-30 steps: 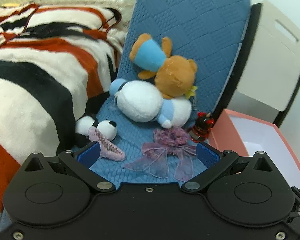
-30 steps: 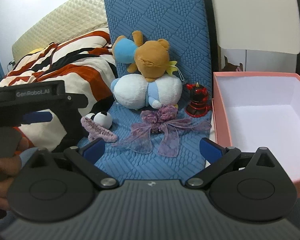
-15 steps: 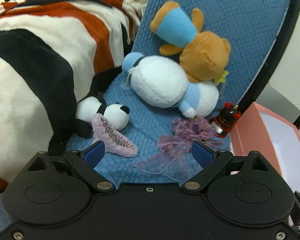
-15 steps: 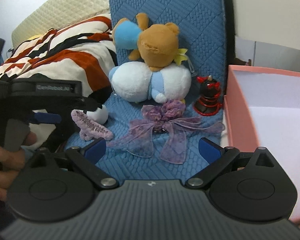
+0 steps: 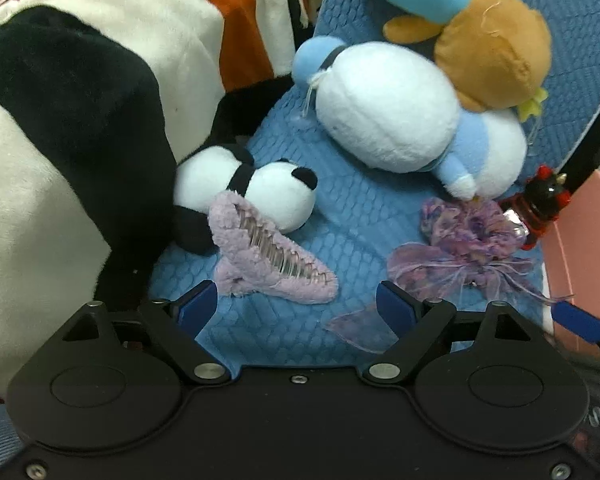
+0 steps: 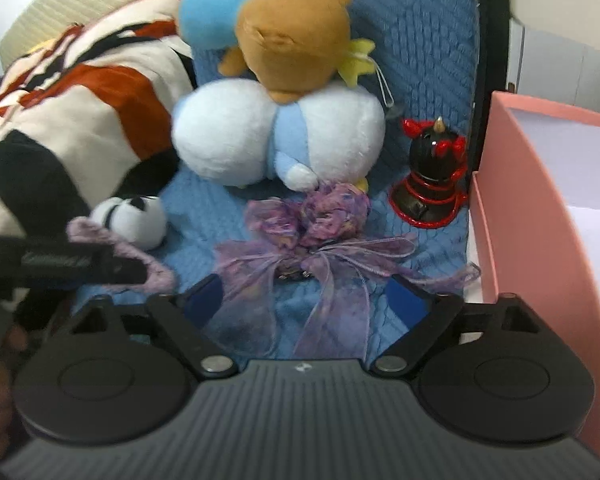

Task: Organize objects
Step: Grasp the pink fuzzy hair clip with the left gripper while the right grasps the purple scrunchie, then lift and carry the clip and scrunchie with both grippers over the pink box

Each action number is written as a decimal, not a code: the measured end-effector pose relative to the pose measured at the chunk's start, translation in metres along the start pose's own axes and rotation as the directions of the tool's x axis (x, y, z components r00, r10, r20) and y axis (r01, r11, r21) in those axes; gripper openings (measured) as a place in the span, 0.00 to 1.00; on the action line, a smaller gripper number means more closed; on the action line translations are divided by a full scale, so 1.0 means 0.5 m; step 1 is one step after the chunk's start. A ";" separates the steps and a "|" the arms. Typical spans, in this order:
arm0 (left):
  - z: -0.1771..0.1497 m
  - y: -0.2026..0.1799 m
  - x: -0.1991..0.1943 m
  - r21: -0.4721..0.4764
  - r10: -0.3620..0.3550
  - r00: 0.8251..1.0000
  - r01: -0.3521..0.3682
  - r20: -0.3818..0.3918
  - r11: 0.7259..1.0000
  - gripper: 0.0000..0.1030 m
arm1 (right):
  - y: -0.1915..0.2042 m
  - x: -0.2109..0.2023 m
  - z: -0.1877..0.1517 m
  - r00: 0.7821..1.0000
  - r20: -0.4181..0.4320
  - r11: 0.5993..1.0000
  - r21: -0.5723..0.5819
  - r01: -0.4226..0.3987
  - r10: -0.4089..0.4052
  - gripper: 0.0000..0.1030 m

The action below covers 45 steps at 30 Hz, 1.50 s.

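On a blue quilted cushion (image 5: 352, 216) lie a fuzzy pink hair claw (image 5: 268, 258), a purple ribbon bow (image 6: 312, 236), a small panda plush (image 5: 260, 194), a white-and-blue plush (image 6: 268, 132) with a brown bear (image 6: 296, 36) on top, and a black-and-red figurine (image 6: 430, 176). My left gripper (image 5: 298, 302) hovers just in front of the hair claw, jaws closing, its pads touching nothing. My right gripper (image 6: 304, 294) hangs over the bow's ribbon tails, jaws closing, the ribbon lying between the pads without being pinched.
A pink open box (image 6: 540, 208) with a white inside stands right of the cushion. A striped red, black and cream blanket (image 5: 100, 100) is heaped on the left. The left gripper's body (image 6: 60, 264) and a hand show at the right wrist view's left edge.
Both grippers have moved down and closer to the cushion, the left toward the hair claw, the right toward the bow. Their jaws have narrowed somewhat. No object has moved.
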State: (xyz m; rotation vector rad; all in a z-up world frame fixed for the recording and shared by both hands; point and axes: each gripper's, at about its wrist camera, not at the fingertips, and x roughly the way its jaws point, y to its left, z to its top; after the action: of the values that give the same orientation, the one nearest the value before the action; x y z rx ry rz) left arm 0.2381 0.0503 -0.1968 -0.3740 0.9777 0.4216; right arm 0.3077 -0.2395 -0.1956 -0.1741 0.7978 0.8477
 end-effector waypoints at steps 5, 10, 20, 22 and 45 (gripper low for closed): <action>0.010 -0.001 0.038 0.007 0.044 0.999 -0.043 -0.024 0.999 0.82 | -0.002 0.063 0.025 1.000 0.000 0.999 -0.035 0.010 -0.010 0.81; 0.024 -0.002 0.067 0.020 0.089 0.996 -0.088 -0.030 0.996 0.81 | -0.013 0.128 0.041 1.000 -0.011 0.999 -0.042 0.014 -0.014 0.81; 0.041 0.008 0.109 -0.011 0.085 0.994 -0.086 -0.066 0.996 0.76 | -0.009 0.179 0.039 0.998 -0.039 0.996 -0.079 0.038 -0.041 0.67; 0.041 0.008 0.112 -0.012 0.084 0.994 -0.085 -0.066 0.996 0.76 | -0.004 0.178 0.038 0.998 -0.028 0.993 -0.106 0.057 -0.061 0.53; 0.019 0.012 0.053 -0.022 -0.034 0.999 0.034 -0.016 0.999 0.50 | -0.015 0.029 0.011 0.998 -0.034 0.998 0.006 0.058 -0.057 0.15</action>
State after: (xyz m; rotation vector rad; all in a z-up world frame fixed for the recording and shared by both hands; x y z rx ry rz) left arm 0.2547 0.0647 -0.2155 -0.4136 0.9825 0.3989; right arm 0.3219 -0.2335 -0.2031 -0.2049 0.8236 0.7895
